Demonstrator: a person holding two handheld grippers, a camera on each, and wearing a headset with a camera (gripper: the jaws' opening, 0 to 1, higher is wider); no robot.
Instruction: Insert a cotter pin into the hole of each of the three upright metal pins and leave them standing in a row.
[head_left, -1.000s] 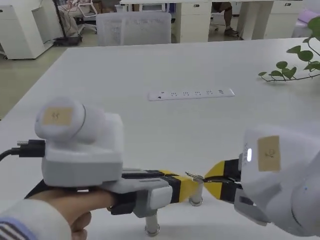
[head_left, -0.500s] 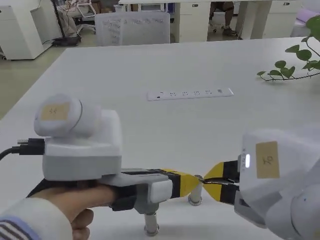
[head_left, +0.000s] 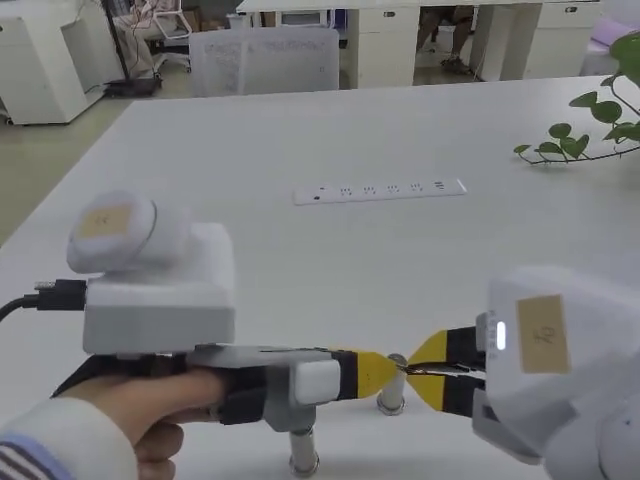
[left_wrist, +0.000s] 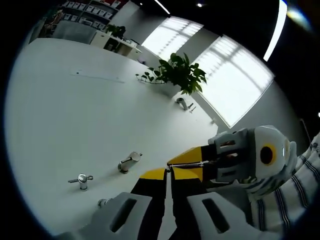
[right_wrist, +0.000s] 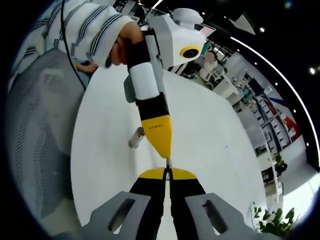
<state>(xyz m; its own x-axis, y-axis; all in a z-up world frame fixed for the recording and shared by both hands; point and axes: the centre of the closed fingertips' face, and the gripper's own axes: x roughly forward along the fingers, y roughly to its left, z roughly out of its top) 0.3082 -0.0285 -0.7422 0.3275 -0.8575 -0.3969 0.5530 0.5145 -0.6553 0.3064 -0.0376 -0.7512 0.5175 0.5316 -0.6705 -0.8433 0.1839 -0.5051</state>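
Drawn closer than a second ago, the two yellow gripper tips nearly touch above the white counter (head_left: 300, 250). From left: the left gripper (head_left: 385, 368), jaws closed with nothing visible between them; a second pin (head_left: 303, 452) upright beneath its body; a metal pin (head_left: 390, 395) standing under the tips; the right gripper (head_left: 412, 368), pinched on a thin cotter pin (right_wrist: 168, 163).

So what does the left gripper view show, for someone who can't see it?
The left gripper's yellow-tipped black fingers are closed, meeting the right gripper's yellow fingers tip to tip above a white table. Small silver metal pins sit on it, with a leafy green plant behind.
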